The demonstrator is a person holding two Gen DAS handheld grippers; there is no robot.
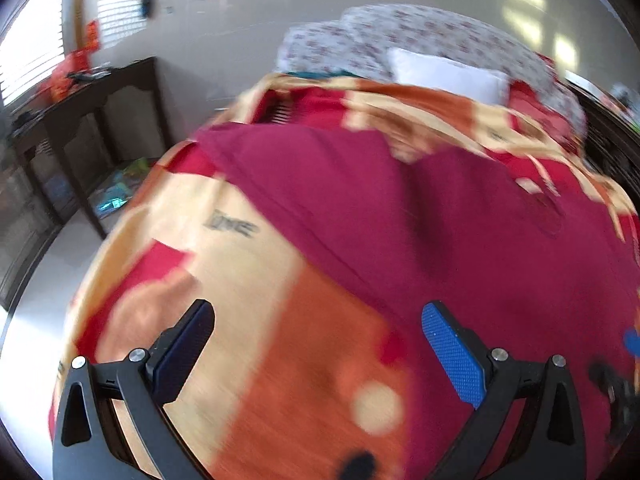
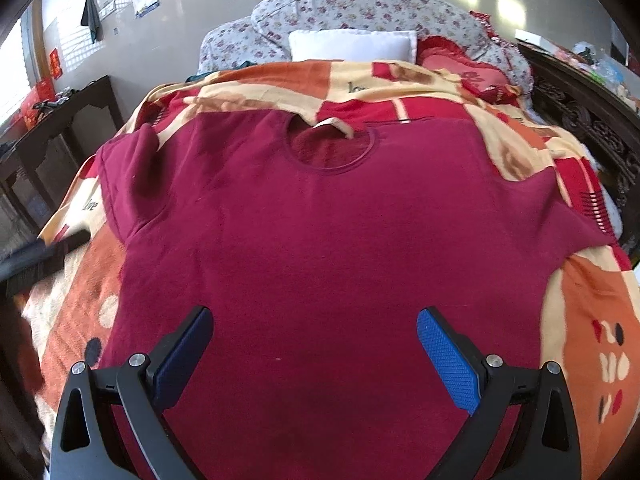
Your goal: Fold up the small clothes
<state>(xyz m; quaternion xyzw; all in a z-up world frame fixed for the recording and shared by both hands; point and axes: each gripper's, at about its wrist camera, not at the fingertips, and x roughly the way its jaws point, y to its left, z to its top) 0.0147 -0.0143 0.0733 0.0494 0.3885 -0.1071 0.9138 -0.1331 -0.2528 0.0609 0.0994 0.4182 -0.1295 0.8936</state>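
Bed (image 2: pixel 592 136): mostly hidden under the bedding; only a dark carved side rail shows at the right, and the foot end is cut off below both views.
Blanket (image 2: pixel 580 320): orange, cream and red patches, spread across the bed; in the left wrist view it is smeared by motion blur and its printed words cannot be read.
Shirt (image 2: pixel 320 240): dark red, lying flat and front-up on the blanket, neck opening toward the pillows; its hem is hidden behind the gripper frame, the far-right sleeve end runs to the blanket edge, and the left sleeve is rumpled. In the left wrist view (image 1: pixel 440 220) only its one side shows, blurred.
Pillows (image 2: pixel 352 46): a white one against floral bedding at the head, partly covered by the blanket edge.
Side table (image 1: pixel 92 120): dark wood, left of the bed, blurred.
Right hand-held gripper (image 2: pixel 314 354): jaws spread wide, empty, poised above the shirt's lower middle, pointing toward the headboard.
Left hand-held gripper (image 1: pixel 318 350): jaws spread wide, empty, over the blanket just beside the shirt's edge; whether it touches the fabric cannot be told.
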